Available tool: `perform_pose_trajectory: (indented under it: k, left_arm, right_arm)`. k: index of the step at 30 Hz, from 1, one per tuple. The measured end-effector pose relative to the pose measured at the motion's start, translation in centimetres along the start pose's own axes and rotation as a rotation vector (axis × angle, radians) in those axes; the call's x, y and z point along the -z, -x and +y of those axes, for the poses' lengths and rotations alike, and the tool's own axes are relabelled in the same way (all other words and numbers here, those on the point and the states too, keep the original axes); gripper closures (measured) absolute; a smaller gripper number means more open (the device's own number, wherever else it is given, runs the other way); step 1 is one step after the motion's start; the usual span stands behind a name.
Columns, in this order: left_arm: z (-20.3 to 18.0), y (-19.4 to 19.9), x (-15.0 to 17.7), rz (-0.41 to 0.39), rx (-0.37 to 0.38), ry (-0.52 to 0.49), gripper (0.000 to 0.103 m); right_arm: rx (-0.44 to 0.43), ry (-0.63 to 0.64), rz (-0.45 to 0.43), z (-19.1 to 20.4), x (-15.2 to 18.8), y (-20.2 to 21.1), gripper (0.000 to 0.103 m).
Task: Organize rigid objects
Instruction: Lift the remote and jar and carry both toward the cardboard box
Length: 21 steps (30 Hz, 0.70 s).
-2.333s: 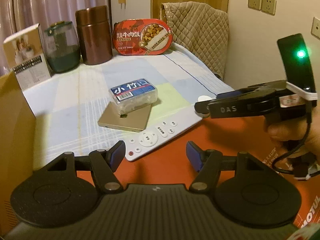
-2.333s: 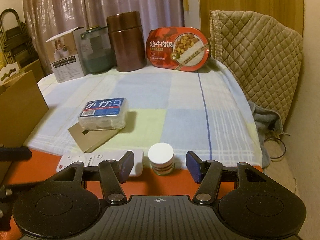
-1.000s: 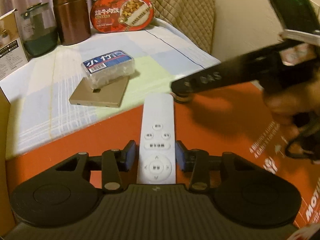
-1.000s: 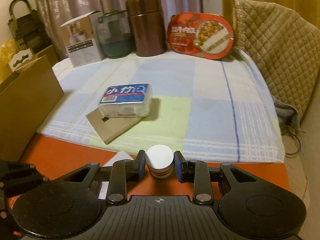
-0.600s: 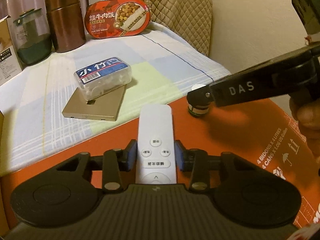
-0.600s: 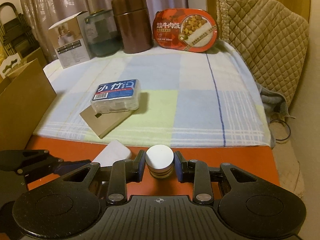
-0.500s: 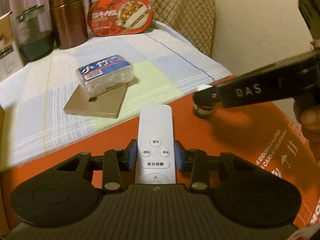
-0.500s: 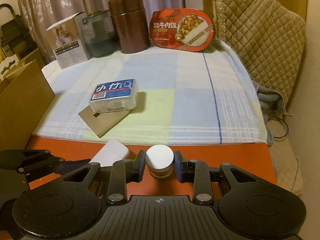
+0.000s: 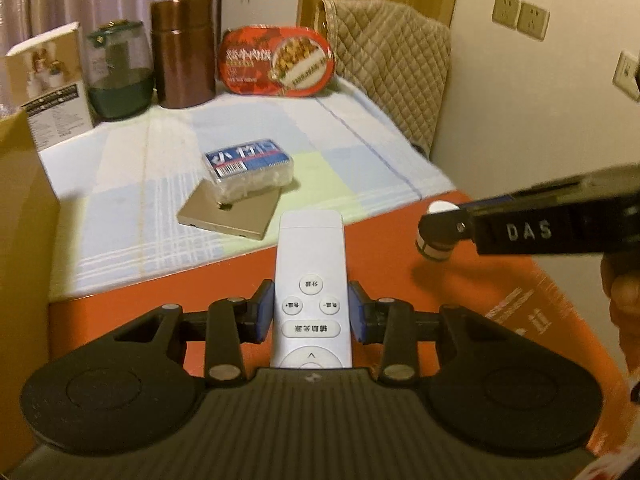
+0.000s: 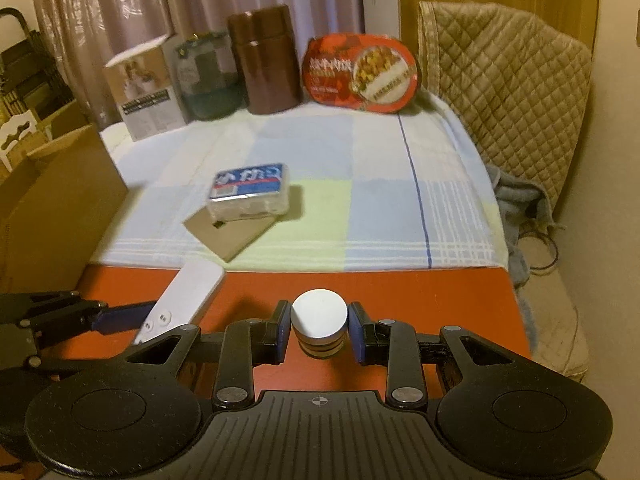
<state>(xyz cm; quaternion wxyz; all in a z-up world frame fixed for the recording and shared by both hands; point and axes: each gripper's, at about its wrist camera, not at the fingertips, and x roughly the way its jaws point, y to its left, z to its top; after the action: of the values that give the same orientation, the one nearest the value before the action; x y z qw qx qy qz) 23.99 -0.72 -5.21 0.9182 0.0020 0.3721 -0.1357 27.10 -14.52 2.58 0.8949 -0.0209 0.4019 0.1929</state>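
Cardboard box (image 9: 20,208): brown wall at far left, beside the checked cloth.
Checked cloth (image 9: 132,184): pale blue, white and green, spread over the far half of the surface.
Back row, left to right: white carton (image 9: 52,88), dark green glass jar (image 9: 120,76), brown canister (image 9: 184,52), red oval meal tray (image 9: 276,62) propped upright.
Clear plastic box (image 9: 250,170): blue label on top, resting on a flat tan case (image 9: 228,216), both on the cloth.
Red board (image 10: 400,292): orange-red printed surface nearest the cameras, edge touching the cloth.
Left gripper (image 9: 311,312): blue pads pressed to both long sides of a white remote control (image 9: 311,264), gripped near the buttons, narrowly parted to the remote's width; jaws closing a little in the last moment.
White remote control: pointing away toward the tan case, far end over the edge of the cloth; whether clear of the board, cannot tell.
Right gripper (image 10: 319,334): clamped tight on a small round jar (image 10: 319,326), pads touching both sides.
Small round jar: white lid, banded body, held above the red board with its shadow on the board below.
Hand (image 9: 622,308): at far right edge, holding the right gripper's black body marked DAS.
Quilted beige cover (image 10: 504,96): draped at the right rear, by the wall.
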Motion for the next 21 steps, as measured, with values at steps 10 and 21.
perform_pose_trajectory:
  k: [10, 21]
  left_arm:
    - [0.6, 7.9, 0.0, -0.077, -0.011, 0.028, 0.070]
    - [2.8, 14.1, 0.0, -0.120, -0.081, 0.027, 0.070]
  right_arm:
    - [-0.049, -0.023, -0.121, 4.3, 1.7, 7.5, 0.076]
    - [-0.111, -0.019, -0.165, 8.2, 1.3, 8.8, 0.076]
